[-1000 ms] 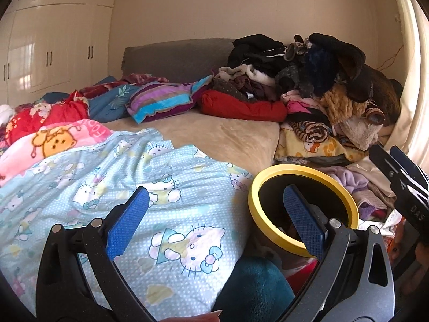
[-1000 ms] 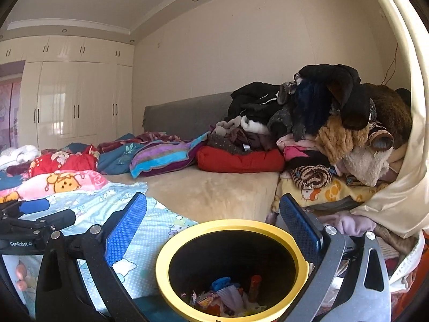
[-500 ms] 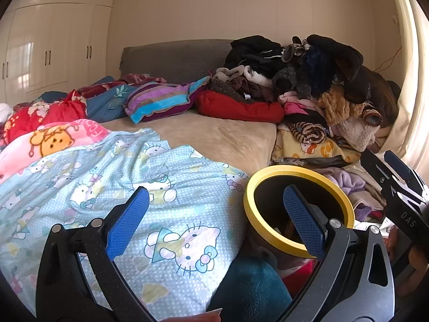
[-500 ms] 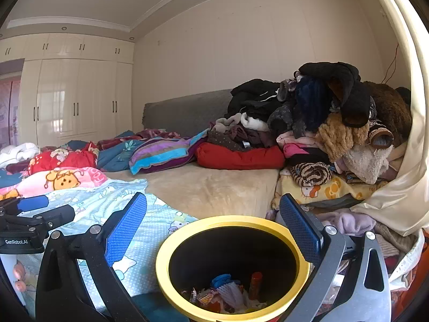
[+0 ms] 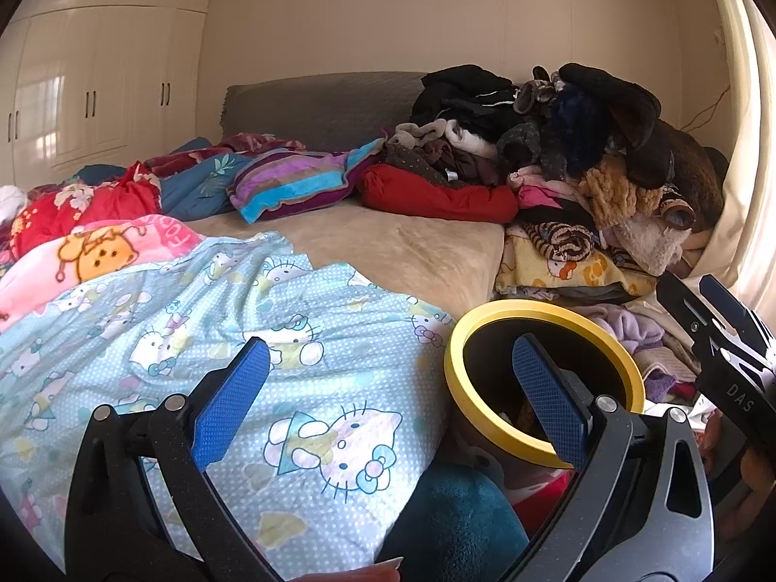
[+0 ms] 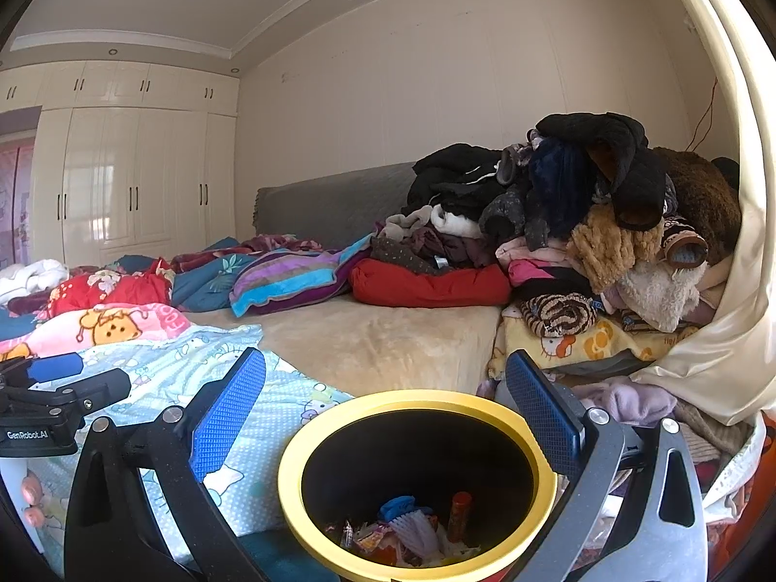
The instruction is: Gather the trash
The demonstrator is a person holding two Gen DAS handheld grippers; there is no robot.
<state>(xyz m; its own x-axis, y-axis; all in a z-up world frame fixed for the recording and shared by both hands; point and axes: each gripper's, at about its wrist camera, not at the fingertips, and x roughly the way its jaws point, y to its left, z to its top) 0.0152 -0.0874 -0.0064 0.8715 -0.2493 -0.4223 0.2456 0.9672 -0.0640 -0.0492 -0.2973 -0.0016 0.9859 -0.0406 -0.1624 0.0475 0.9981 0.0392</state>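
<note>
In the right wrist view, the right gripper (image 6: pixel 385 405) hangs just above the bin (image 6: pixel 543 446), its blue fingers (image 6: pixel 228 412) spread wide and empty. The bin, black inside with a yellow rim, sits at 6 o'clock, and trash (image 6: pixel 412 528) lies at its bottom: wrappers, a blue scrap, a small red tube. At 9 o'clock the left gripper (image 6: pixel 53 388) shows side-on.

In the left wrist view, the left gripper (image 5: pixel 390 390) is likewise spread and holds nothing; its right finger (image 5: pixel 548 397) overlaps the bin (image 5: pixel 485 417) at 4 o'clock, with the right gripper (image 5: pixel 718 334) at 3 o'clock. Under the left finger lies a light blue cartoon-cat blanket (image 5: pixel 218 320) on the bed (image 5: pixel 397 247). Farther off, a clothes pile (image 5: pixel 572 145) rises at 2 o'clock, a striped pillow (image 5: pixel 296 184) lies at 12, and white wardrobes (image 5: pixel 97 77) stand at 10.
</note>
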